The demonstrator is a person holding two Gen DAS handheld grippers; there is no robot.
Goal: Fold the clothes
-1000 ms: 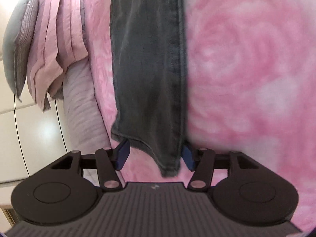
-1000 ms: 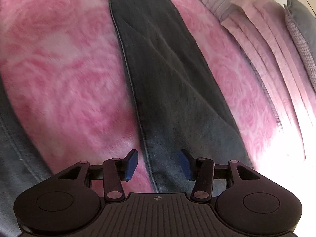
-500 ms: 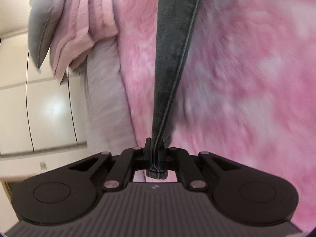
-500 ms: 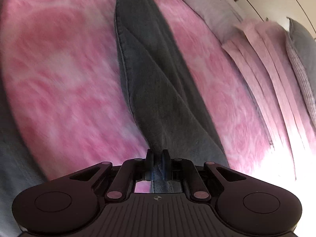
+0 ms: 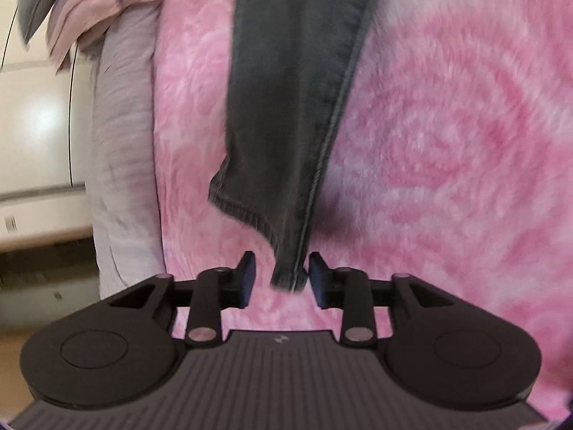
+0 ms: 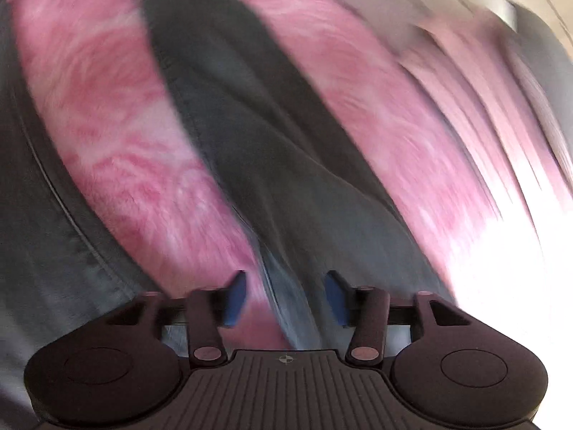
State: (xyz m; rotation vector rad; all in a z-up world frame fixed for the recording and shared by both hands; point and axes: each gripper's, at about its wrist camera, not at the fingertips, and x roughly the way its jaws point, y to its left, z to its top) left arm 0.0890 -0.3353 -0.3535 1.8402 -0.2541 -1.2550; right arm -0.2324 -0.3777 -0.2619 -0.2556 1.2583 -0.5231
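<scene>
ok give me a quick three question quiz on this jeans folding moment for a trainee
1. True or false: the left gripper is clamped tight on the jeans.
2. Multiple choice: what do the jeans lie on? A) a bare wooden table B) a pink blanket C) a white tiled floor
3. Fill in: in the right wrist view, the fabric between the pads of the right gripper is ____.

Key:
1. False. The jaws are opening; the hem corner sits between the pads, nearer the right one, and whether it touches is unclear.
2. B
3. The jeans, blurred; those jaws are opening too.
</scene>
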